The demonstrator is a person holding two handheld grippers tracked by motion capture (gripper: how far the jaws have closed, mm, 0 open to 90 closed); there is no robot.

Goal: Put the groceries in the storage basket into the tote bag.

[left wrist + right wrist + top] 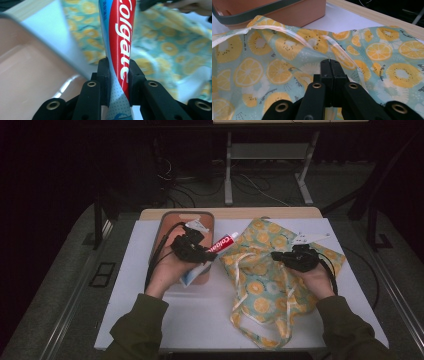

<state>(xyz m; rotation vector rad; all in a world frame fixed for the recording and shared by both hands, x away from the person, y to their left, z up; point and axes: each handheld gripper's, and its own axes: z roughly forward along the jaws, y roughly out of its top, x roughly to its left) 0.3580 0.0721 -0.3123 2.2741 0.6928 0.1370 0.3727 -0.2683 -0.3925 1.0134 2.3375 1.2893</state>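
Observation:
A red, white and blue Colgate toothpaste tube (223,243) (120,37) is pinched in my left gripper (209,254) (118,72). The tube points away from the jaws, over the right rim of a pink tray (167,227) (25,75) and towards the bag. A teal drawstring bag (260,292) (274,70) printed with orange and kiwi slices lies crumpled on the table. My right gripper (278,256) (329,61) rests on the bag's upper part, jaws pressed together where the bag's pale ribbon hem runs in between them.
The white table top (165,320) has a wooden strip (230,213) along its far edge. The pink tray (274,10) with its dark rim stands at the back left, close to the bag's far corner. Cables and table legs lie on the floor beyond.

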